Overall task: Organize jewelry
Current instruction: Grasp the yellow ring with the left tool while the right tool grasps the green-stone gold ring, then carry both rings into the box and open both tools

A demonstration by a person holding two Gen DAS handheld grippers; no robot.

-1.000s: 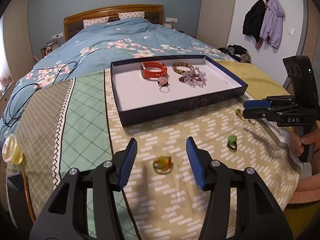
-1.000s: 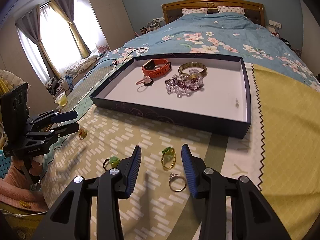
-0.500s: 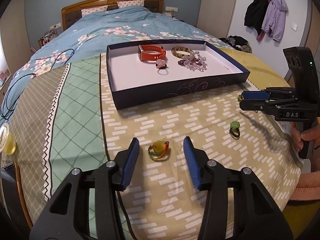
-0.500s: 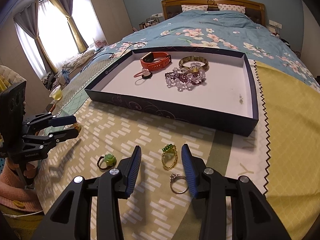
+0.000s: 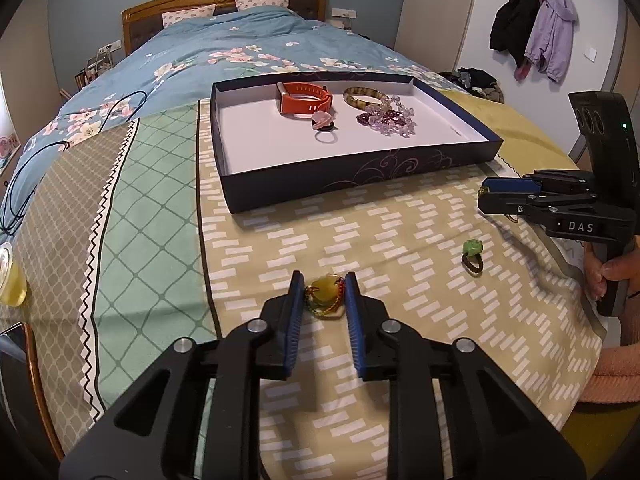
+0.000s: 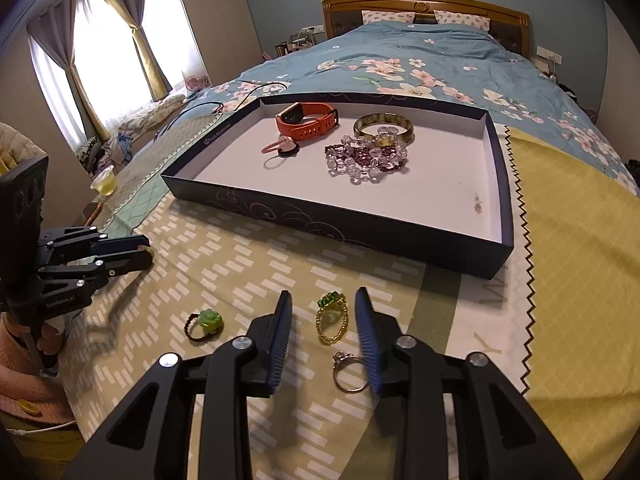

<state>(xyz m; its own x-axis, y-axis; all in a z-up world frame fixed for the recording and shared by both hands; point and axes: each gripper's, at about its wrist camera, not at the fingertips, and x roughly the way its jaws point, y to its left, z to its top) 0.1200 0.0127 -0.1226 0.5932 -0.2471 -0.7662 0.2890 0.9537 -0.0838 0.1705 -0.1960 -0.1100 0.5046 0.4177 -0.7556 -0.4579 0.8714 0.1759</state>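
An amber ring (image 5: 322, 298) lies on the patterned cloth, and my left gripper (image 5: 324, 296) is closing on it, with both blue pads touching its sides. In the right wrist view this gripper (image 6: 146, 254) shows side-on at the left. A gold ring with green stones (image 6: 331, 320) lies between the closing fingers of my right gripper (image 6: 322, 300), and there is a gap to the left pad. A silver ring (image 6: 348, 366) lies just behind it. A green flower ring (image 6: 206, 322) sits apart on the cloth. The dark tray (image 6: 340, 228) holds an orange watch band (image 6: 306, 120), a bangle (image 6: 384, 126) and bead bracelets (image 6: 368, 158).
The tray stands on a bed with a floral quilt (image 5: 224, 52). A black cable (image 5: 24, 172) runs across the quilt at the left. A cup of yellow liquid (image 5: 10, 276) and a phone (image 5: 16, 360) sit at the left edge. A hand (image 5: 612, 276) holds the right gripper's handle.
The left jaws have narrowed from wide apart until they meet the amber ring. The right jaws have drawn closer around the gold ring. Neither hand has shifted much.
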